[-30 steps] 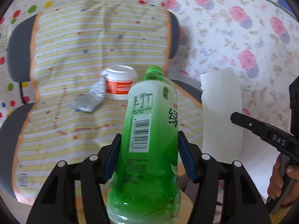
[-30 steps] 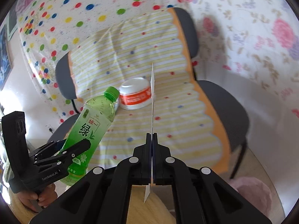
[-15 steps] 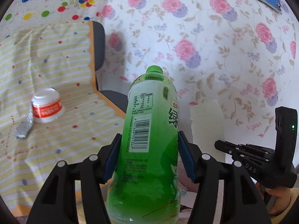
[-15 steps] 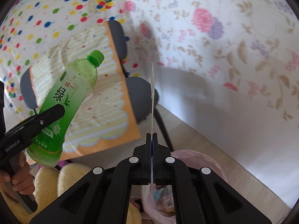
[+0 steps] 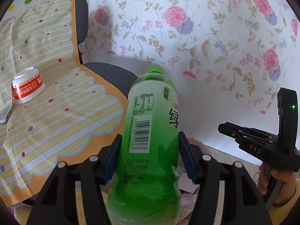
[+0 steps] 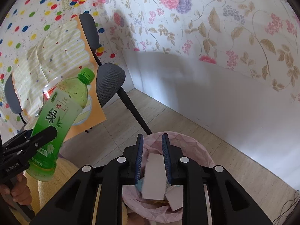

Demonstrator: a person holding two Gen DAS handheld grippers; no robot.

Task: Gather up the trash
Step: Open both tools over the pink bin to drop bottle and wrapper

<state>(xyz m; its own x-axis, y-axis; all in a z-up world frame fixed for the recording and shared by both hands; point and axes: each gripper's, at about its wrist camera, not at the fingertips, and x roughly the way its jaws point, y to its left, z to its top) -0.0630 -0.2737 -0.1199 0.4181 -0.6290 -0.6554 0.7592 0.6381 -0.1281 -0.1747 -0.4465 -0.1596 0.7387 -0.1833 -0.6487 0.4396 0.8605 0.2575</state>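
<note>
Paper dropped over the bin; bottle waits its turn.

The right hand-held gripper (image 6: 152, 157) hangs released above the pink-lined trash bin (image 6: 196, 150), a white paper piece (image 6: 154, 176) lying loose below, between its parted jaws. At nine o'clock in that view, the left hand-held gripper (image 5: 149, 155) grasps the green bottle (image 5: 150, 140) upright. Likely next: carry the bottle over the bin's mouth and let go. A red-banded cup (image 5: 27, 86) remains on the chair (image 5: 110, 75).

The right tongs (image 6: 152, 156), clamped on the white card (image 6: 154, 176) a second ago, now stand parted, and the card lies loose in the pink-lined bin (image 6: 202, 155) beneath them.
</note>
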